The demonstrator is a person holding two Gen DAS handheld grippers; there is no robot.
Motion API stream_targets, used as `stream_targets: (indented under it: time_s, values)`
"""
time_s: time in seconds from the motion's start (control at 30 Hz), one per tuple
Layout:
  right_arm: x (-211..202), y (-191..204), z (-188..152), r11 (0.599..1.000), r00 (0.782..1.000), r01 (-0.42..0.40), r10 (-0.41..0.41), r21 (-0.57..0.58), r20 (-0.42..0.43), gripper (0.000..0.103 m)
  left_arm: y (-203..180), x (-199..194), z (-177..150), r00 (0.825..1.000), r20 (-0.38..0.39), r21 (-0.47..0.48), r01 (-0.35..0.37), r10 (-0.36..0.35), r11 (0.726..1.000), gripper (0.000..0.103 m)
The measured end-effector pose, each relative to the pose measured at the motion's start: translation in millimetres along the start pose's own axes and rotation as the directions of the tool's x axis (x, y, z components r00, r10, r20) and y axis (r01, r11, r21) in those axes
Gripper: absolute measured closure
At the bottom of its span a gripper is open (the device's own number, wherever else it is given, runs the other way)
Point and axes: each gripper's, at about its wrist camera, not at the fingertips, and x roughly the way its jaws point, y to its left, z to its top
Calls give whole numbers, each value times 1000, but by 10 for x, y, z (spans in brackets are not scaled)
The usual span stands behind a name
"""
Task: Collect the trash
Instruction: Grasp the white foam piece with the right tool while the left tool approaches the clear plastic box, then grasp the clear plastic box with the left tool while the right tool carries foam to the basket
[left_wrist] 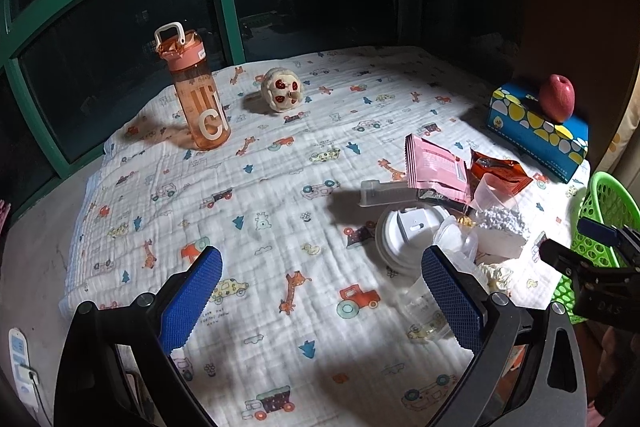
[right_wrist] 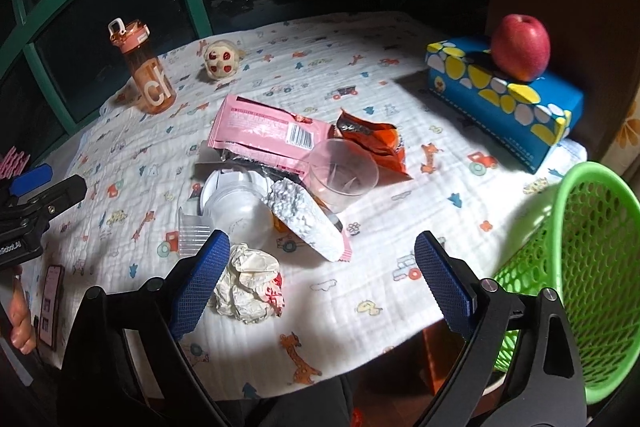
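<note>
A heap of trash lies on the patterned cloth: a pink wrapper [right_wrist: 264,127], an orange foil packet [right_wrist: 376,139], a clear plastic cup [right_wrist: 340,175], a white cup lid [right_wrist: 224,191], a piece of white foam [right_wrist: 300,215] and a crumpled paper ball [right_wrist: 248,287]. My right gripper [right_wrist: 322,279] is open over the table's near edge; the paper ball lies beside its left finger, untouched. My left gripper [left_wrist: 320,303] is open with only cloth between its fingers, and the lid [left_wrist: 408,235] sits just past its right finger. A green mesh basket [right_wrist: 580,267] stands at the right.
An orange water bottle [left_wrist: 196,95] and a small plush toy [left_wrist: 282,89] stand at the back. A blue tissue box [right_wrist: 504,95] with a red apple [right_wrist: 520,47] on it lies at the right. A phone [right_wrist: 50,303] rests at the left edge. Dark windows lie behind.
</note>
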Motion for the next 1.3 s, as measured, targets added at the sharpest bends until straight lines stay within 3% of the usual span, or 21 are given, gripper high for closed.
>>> stream_targets:
  time_s: [0.13,0.3,0.5,0.73,0.87,1.13,1.2,1.3]
  values:
    - [178,11,24,1000,1000,-15,15,-9,-27,21,29,45,-46,1000,-5,21,12,-12,1000,6]
    - [372,44,49,999,998,-31,29,-33,-58,32,-22,93,-127,996,-18,70,84,-83,994,6]
    - [544,63,61,997,996,-43,38,-61,-86,46,-221,182,-265,981,-43,178,194,-189,965,6]
    - [579,38,54,996,993,-68,62,-61,-102,67,-443,429,-385,932,-133,222,359,-337,906,6]
    - [514,17,52,996,994,-73,68,-56,-90,68,-510,592,-401,896,-168,207,439,-410,874,6]
    - [283,-35,45,996,995,-82,80,-33,-57,68,-624,812,-333,848,-190,209,528,-495,823,8]
    - [225,-61,41,996,995,-87,86,-18,-52,68,-637,847,-313,839,-193,208,542,-509,814,10]
    - [133,-108,36,996,996,-84,84,0,-38,68,-665,892,-300,821,-210,214,569,-531,794,22]
